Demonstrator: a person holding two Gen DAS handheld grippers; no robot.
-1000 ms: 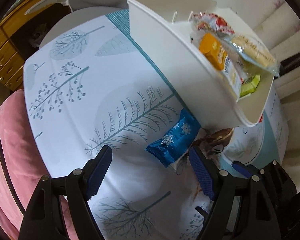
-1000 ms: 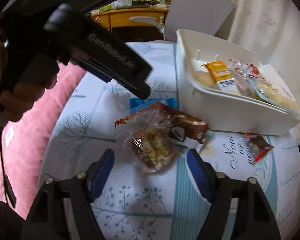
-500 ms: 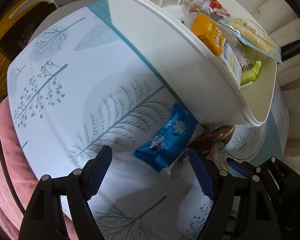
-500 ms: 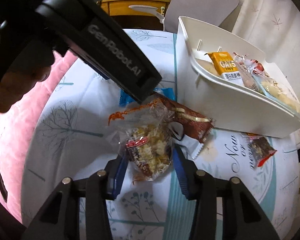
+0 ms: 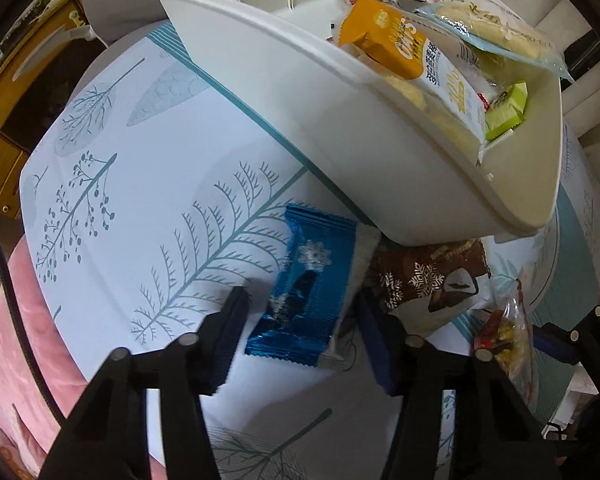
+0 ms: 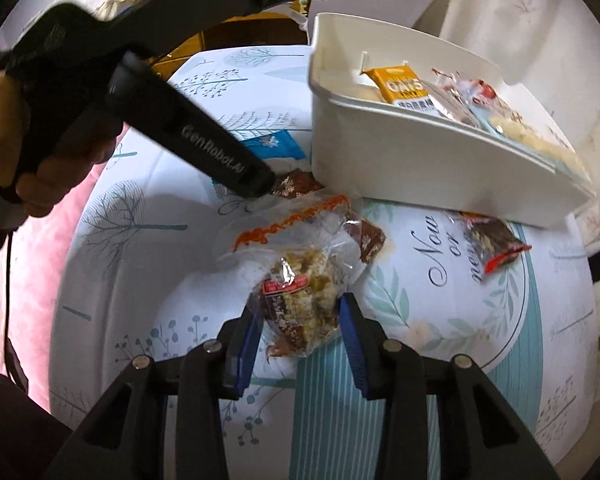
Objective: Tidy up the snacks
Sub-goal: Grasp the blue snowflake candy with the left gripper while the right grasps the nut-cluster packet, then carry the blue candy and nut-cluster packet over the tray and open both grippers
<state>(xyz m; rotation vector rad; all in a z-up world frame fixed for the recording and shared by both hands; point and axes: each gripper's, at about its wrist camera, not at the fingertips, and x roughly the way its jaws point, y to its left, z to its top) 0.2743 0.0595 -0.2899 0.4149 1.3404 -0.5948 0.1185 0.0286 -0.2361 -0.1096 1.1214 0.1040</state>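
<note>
A blue foil snack packet (image 5: 308,292) lies on the tree-print tablecloth (image 5: 140,168), right beside the white bin (image 5: 300,92). My left gripper (image 5: 300,336) straddles it with its jaws closing; a gap still shows at the left pad. My right gripper (image 6: 298,332) is shut on a clear bag of nutty clusters (image 6: 300,300), which also shows in the left wrist view (image 5: 504,336). The bin (image 6: 400,160) holds an orange oats packet (image 6: 400,86) and other snacks. A brown snowflake packet (image 5: 424,276) lies under the bin's edge.
A small dark red packet (image 6: 492,244) lies by the bin's near wall. A hand (image 6: 48,168) holds the left tool's black body (image 6: 188,136) above the table. A pink cushion (image 5: 28,340) borders the table, and a wooden cabinet (image 5: 4,92) stands beyond.
My left gripper came down over the blue packet and its jaws narrowed around it. My right gripper moved onto the clear bag and shut on it.
</note>
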